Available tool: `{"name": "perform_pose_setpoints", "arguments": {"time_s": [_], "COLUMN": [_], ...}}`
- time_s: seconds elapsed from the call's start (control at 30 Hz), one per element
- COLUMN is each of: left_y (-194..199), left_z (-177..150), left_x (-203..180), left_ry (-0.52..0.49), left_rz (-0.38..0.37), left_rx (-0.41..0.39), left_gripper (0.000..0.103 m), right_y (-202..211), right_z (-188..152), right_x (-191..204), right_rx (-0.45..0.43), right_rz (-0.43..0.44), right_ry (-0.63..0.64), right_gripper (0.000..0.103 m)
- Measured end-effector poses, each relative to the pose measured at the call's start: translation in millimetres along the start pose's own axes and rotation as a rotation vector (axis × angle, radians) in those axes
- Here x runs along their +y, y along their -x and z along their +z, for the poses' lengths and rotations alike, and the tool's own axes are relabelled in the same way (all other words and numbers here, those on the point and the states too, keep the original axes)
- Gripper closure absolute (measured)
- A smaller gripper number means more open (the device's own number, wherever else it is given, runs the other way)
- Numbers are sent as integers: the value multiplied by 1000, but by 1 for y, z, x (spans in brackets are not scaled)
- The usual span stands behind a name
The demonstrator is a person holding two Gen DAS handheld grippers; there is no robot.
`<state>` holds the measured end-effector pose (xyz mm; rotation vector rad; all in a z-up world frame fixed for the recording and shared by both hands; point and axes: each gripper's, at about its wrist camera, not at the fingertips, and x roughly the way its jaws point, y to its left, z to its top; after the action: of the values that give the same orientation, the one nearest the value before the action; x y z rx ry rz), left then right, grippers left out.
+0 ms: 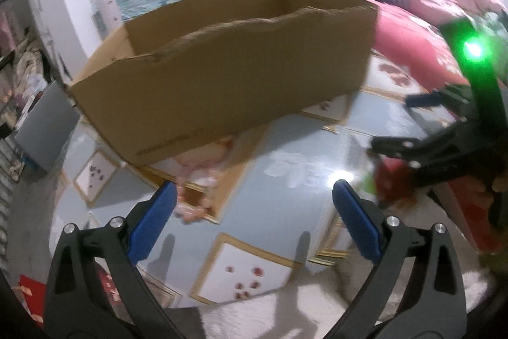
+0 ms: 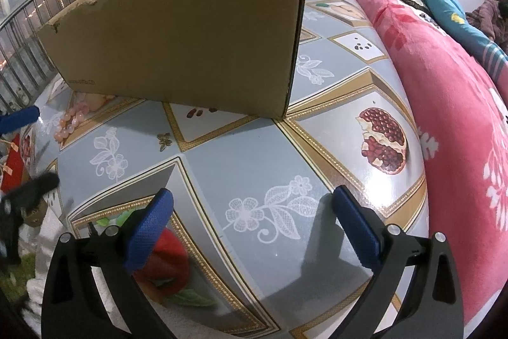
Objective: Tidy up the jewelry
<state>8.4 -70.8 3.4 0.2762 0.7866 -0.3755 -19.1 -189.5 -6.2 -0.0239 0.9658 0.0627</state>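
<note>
While a torn-rimmed cardboard box dominates the patterned tabletop, a pink bead bracelet lies at its near-left corner, a small butterfly charm just right of it. Both look light, the beads slippery; pinch across the strand. Left gripper and right gripper hang spread, empty.

No legible text; small dark print line low on cardboard box front, too blurred.
</note>
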Motion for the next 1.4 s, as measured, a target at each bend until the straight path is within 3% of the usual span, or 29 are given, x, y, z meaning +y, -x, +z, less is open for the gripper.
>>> {"name": "perform_pose_setpoints", "arguments": {"time_s": [0.03, 0.17, 0.27, 0.63, 0.77, 0.93, 1.2, 1.4], "left_y": [-1, -8, -18, -43, -47, -41, -40, -38], "left_z": [1, 6, 10, 6, 6, -1, -2, -5], "left_x": [4, 19, 27, 39, 37, 29, 25, 27], "left_ry": [9, 28, 46, 78, 97, 89, 84, 75], "left_rz": [-1, -14, -33, -26, -38, -57, -64, -66], "left_rx": [-7, 0, 26, 91, 83, 75, 58, 43], "left_gripper": [10, 36, 48, 79, 85, 87, 87, 87], "right_y": [0, 0, 0, 1, 7, 21, 15, 3], "right_z": [0, -1, -2, -4, -7, -6, 5, 11], "right_x": [0, 0, 0, -2, -4, 0, 23, 35], "right_rx": [0, -2, -8, -26, -34, -97, -110, -95], "right_rz": [0, 0, -1, 6, 26, 103, 205, 199], "right_ry": [0, 0, -2, 4, 3, -7, -4, 28], "right_gripper": [6, 6, 6, 6, 6, 24, 65, 80]}}
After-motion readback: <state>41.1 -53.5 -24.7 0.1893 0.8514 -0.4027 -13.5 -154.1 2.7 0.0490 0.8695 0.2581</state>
